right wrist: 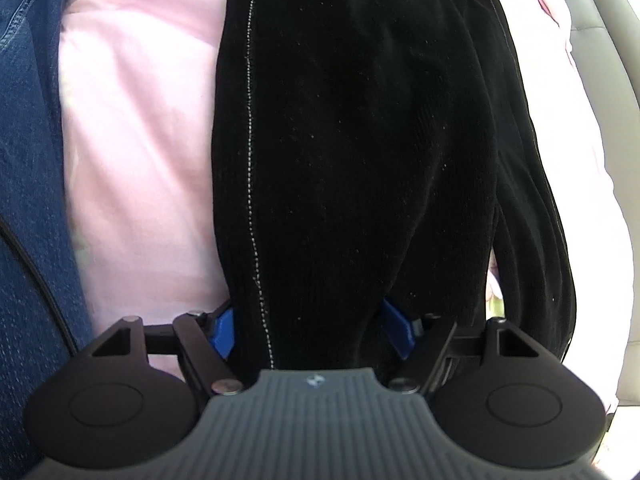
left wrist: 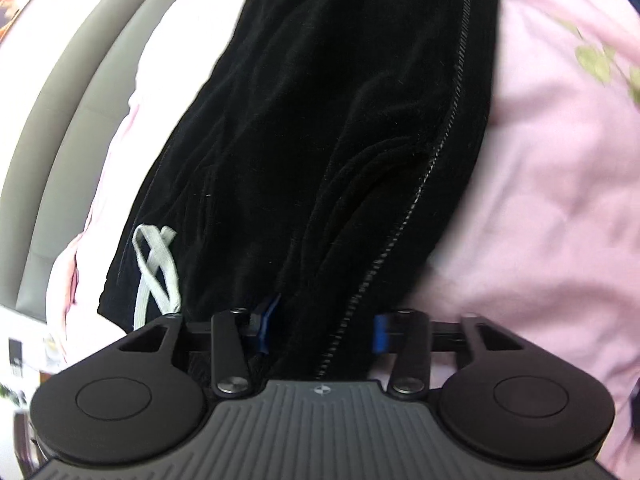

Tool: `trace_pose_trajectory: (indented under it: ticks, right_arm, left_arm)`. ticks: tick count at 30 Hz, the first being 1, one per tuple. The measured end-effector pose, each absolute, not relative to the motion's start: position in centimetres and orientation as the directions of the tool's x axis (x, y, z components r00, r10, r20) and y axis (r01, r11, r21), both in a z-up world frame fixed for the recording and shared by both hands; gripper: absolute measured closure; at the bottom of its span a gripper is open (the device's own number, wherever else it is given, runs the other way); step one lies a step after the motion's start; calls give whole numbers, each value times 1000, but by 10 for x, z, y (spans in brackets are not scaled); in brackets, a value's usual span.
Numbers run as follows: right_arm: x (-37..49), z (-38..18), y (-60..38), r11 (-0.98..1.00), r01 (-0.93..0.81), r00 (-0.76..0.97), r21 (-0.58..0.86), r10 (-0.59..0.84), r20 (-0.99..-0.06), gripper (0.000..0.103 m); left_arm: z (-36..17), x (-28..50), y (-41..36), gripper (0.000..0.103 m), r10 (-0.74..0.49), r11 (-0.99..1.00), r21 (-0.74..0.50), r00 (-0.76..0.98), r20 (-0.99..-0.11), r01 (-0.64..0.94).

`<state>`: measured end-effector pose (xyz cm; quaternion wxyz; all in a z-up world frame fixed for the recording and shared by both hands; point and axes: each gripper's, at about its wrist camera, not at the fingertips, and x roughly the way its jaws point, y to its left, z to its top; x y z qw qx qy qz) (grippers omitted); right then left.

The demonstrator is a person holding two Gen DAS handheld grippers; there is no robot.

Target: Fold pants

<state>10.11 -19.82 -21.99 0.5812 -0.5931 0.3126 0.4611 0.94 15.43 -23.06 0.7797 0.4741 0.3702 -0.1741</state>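
Pants [left wrist: 320,140] of black velvety cloth lie stretched along a pink bedsheet [left wrist: 560,200], and both grippers have them between their blue pads. In the left wrist view a bunched fold of the cloth, with its white-stitched side seam [left wrist: 436,152], runs down between the fingers of the left gripper [left wrist: 322,330]; the jaws stand narrowed around that fold and grip it. A grey drawstring [left wrist: 154,272] hangs from the waist end just left of that gripper. In the right wrist view a broad, thick part of the pants [right wrist: 340,140] fills the gap of the right gripper [right wrist: 310,330]; its jaws stand fairly wide, both pads pressed against the cloth. Denim fabric [right wrist: 28,160] lies on the sheet at the left edge, apart from the pants.
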Motion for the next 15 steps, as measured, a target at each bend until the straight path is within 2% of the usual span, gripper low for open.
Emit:
trace_pose_trajectory:
  ticks: [3,8,12,15]
  right_arm:
    - [102,-214,-206,-128,-907,379,-402,168,-910,35]
    - [94,-208,-218,-121,-907,381,-402,165,-910,36]
    - [95,-208,-220,-99,-899,414,-426,124,-902,36]
    - [99,-208,-226,-77,-865,489,-496,101,-867,35]
  left_arm:
    - [-210,15,159,73,37,589,546,654,-755,596]
    - [-161,35,183,73,-51,768,402,674,-737,498]
    - [-135,45,193,73,-61,821,364,702,-709,439]
    - [-125,50,197,73,-60,841,347,709,-703,415]
